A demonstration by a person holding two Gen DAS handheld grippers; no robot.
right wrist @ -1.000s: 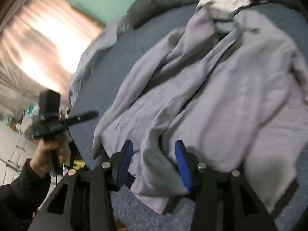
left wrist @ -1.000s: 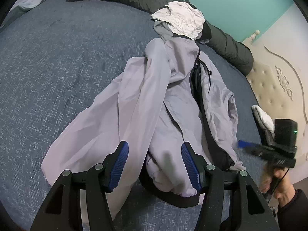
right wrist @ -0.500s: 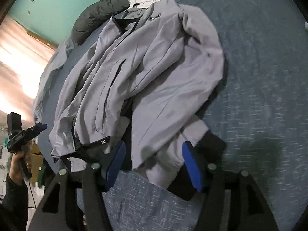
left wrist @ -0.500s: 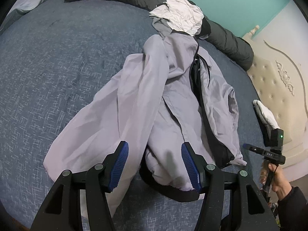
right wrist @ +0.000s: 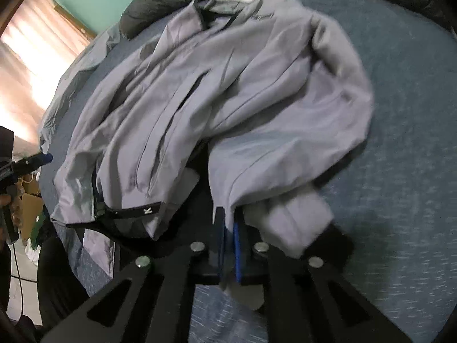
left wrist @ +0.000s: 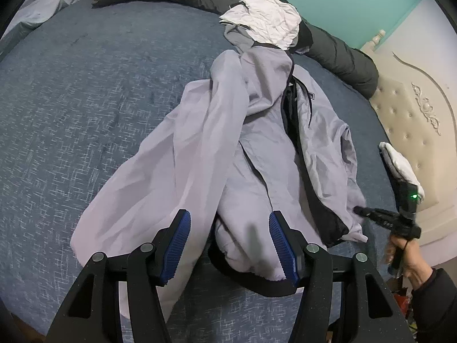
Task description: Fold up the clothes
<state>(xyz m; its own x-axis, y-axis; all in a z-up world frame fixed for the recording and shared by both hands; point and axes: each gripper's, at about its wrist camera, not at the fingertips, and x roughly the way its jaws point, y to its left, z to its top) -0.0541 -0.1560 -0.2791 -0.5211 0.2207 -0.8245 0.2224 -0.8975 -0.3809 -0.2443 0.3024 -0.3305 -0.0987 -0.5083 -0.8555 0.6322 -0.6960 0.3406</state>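
Note:
A light grey jacket (left wrist: 257, 148) with black trim lies crumpled on the blue bed cover (left wrist: 71, 100). My left gripper (left wrist: 229, 238) hovers open just above its near hem and a sleeve, with nothing pinched. In the right wrist view the same jacket (right wrist: 228, 85) spreads ahead, and my right gripper (right wrist: 228, 245) is shut on the hem fabric by the black cuff. A flap of cloth sticks out below the pads. The left wrist view shows the right gripper (left wrist: 358, 210) at the jacket's right corner, held by a hand. At the far left of the right wrist view is the left gripper (right wrist: 45, 158).
A dark grey duvet roll (left wrist: 342, 57) curves along the far edge of the bed, with a white garment (left wrist: 268, 20) on it. A cream tufted headboard (left wrist: 405, 131) stands at the right, and a small white cloth (left wrist: 400, 165) lies near it. A lit curtain (right wrist: 25, 65) hangs beyond the bed.
My right gripper swung down to the jacket's hem and its jaws closed on the fabric. The left gripper stayed open in nearly the same place.

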